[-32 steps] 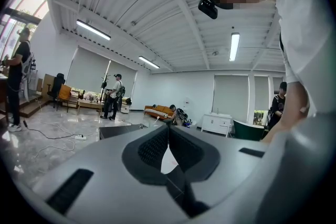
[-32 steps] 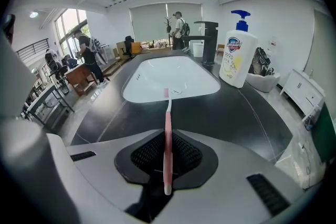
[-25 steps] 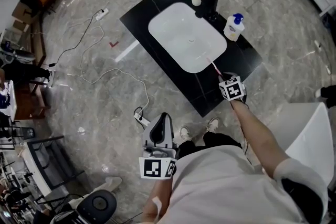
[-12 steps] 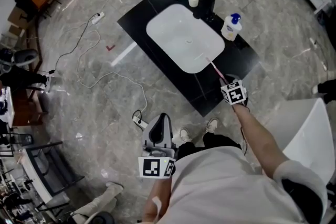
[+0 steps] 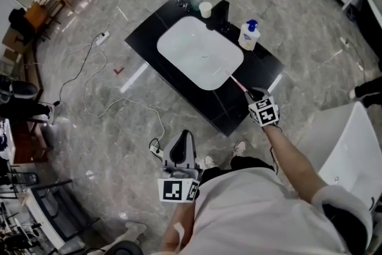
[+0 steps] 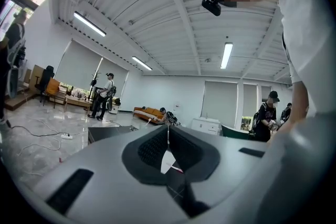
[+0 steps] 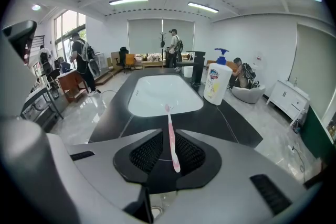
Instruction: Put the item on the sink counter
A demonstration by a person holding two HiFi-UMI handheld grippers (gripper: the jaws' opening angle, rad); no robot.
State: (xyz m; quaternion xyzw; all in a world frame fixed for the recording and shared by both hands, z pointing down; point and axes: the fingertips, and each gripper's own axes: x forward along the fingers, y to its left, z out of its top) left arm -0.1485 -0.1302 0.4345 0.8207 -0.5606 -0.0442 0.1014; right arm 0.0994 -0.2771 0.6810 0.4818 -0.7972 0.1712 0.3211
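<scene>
A pink toothbrush is clamped between the pads of my right gripper, its bristle head pointing toward the white basin. From the head view, the right gripper hovers over the near right part of the black sink counter, and the toothbrush reaches the basin's edge. My left gripper is held close to my body, well off the counter. Its jaws stand shut with nothing between them, pointing across the room.
A white soap pump bottle stands on the counter's right side, also visible in the right gripper view. A black faucet and a white cup sit behind the basin. Cables trail over the floor at left. People stand in the background.
The head view has shifted, so the counter sits a little higher and further left in frame. The right gripper keeps the toothbrush over the counter's near right part. The left gripper has not moved.
</scene>
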